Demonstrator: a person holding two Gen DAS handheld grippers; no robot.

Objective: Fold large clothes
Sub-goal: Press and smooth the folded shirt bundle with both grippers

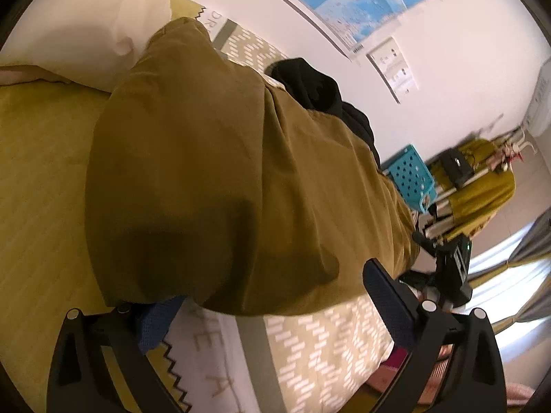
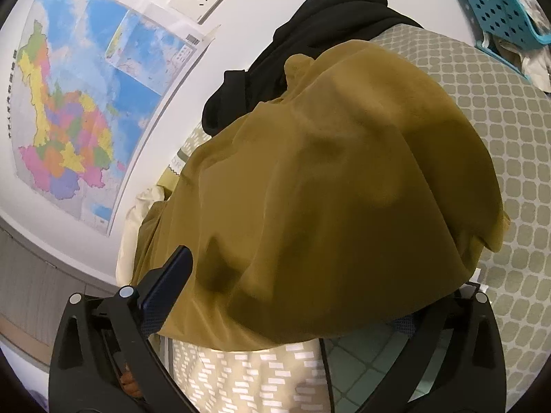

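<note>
The mustard-brown garment (image 1: 220, 172) lies bunched lengthwise on the bed (image 1: 41, 158), its near edge draped between the fingers of both claws. The left claw (image 1: 272, 313) stands wide open; cloth lies over one blue pad (image 1: 155, 323), the other finger is clear, nothing pinched. The right claw (image 2: 292, 306) is likewise spread wide, the garment sagging between its fingers without being clamped. Just beyond the garment sits a black garment (image 2: 310, 41). A white pillow (image 1: 86, 17) rests beside the garment's far end. Further off, a map (image 2: 79, 103) hangs on the wall, and a teal basket (image 2: 499, 10) stands past the bed.
</note>
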